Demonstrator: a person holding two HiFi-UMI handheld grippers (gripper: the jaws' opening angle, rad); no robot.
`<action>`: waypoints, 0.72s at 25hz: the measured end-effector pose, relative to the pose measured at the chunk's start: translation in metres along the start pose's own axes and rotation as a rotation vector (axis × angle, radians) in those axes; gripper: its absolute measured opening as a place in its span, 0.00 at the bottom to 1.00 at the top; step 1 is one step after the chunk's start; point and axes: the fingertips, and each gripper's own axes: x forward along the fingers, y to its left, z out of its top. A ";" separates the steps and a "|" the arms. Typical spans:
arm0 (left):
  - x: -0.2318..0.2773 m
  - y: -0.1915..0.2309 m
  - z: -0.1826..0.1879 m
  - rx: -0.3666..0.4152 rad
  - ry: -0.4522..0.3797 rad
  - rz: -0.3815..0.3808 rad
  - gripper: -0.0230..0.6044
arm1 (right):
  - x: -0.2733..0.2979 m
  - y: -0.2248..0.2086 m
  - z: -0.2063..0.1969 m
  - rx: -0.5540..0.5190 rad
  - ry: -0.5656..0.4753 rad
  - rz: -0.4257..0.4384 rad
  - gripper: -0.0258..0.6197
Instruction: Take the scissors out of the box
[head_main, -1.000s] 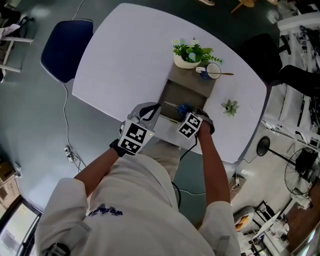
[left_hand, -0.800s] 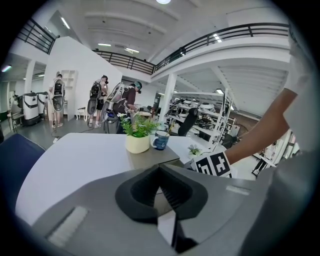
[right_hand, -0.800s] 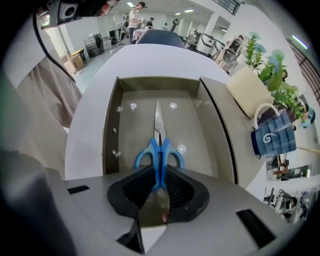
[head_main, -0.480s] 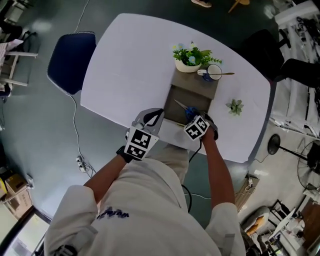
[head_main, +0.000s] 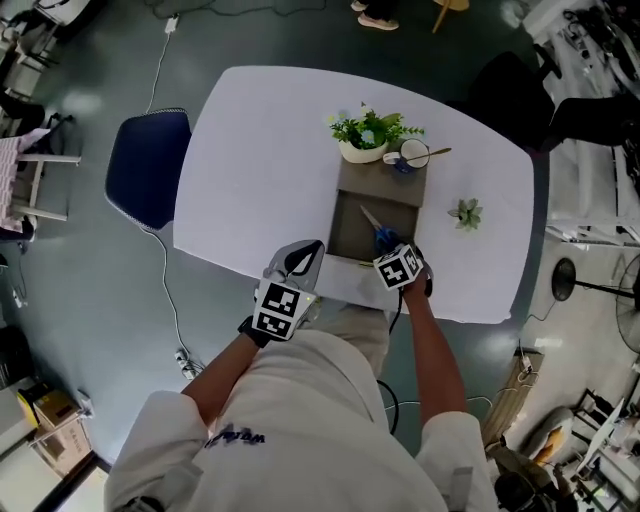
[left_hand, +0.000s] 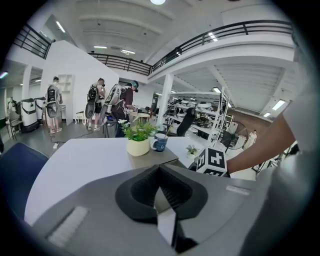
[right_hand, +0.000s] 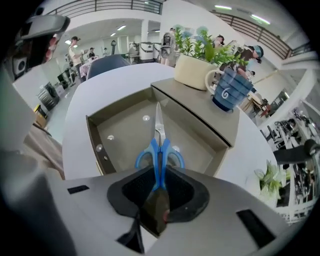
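Both scissors (right_hand: 159, 148) handles sit half hidden between the right gripper's (right_hand: 159, 174) clamped jaws, blades pointing far over the box (right_hand: 93, 141); left gripper (left_hand: 159, 171) clenched empty.

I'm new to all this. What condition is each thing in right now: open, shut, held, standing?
scissors: blades closed, handles clamped, pointing over the box.
box: open at the top.
right gripper: shut on the scissors.
left gripper: jaws together, nothing between them.
mug: upright.
potted plant: upright beside the mug.
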 end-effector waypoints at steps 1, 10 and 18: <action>0.000 -0.003 0.001 0.007 0.000 -0.008 0.04 | -0.002 -0.001 -0.002 0.038 -0.006 -0.003 0.16; -0.008 -0.008 0.020 0.079 -0.024 -0.050 0.04 | -0.024 -0.004 -0.001 0.303 -0.141 -0.040 0.16; -0.024 0.024 0.058 0.147 -0.083 0.000 0.04 | -0.067 -0.014 0.025 0.515 -0.361 -0.103 0.16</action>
